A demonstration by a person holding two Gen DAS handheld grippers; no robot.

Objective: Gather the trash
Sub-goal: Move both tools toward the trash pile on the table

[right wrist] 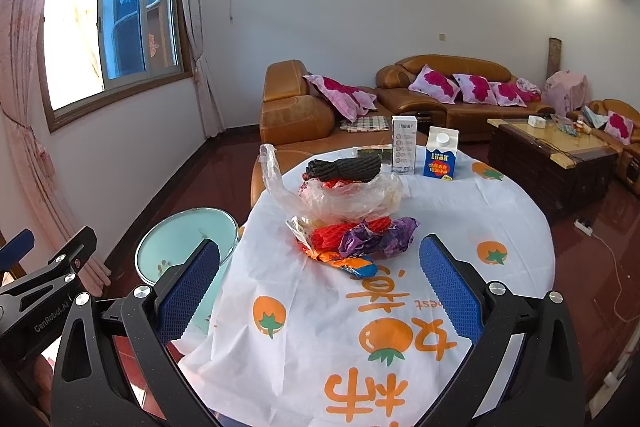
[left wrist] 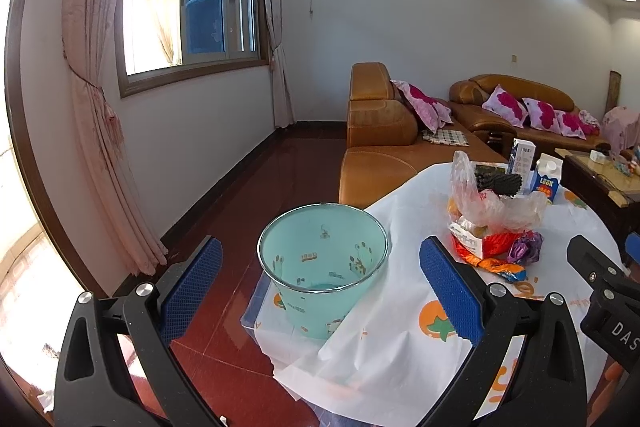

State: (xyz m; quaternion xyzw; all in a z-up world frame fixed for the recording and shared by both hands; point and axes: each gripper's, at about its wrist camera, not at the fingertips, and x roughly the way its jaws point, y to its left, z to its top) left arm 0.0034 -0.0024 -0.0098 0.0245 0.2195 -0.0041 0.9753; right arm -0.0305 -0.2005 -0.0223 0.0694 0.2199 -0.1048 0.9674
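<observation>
Task barely begun: the trash pile [right wrist: 348,223] sits heaped on the surface [right wrist: 500,219]; the bin [left wrist: 322,267] beside it looks empty. Left gripper [left wrist: 322,277] and right gripper [right wrist: 320,277] both gape wide, holding nothing.

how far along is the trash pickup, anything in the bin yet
Barely started. Done: nothing visible; the teal bin looks empty inside. In hand: nothing; the left gripper and right gripper are both open and hold nothing. Left: the whole pile on the table, including the clear plastic bag, purple wrapper, orange wrapper and black netting.
</observation>
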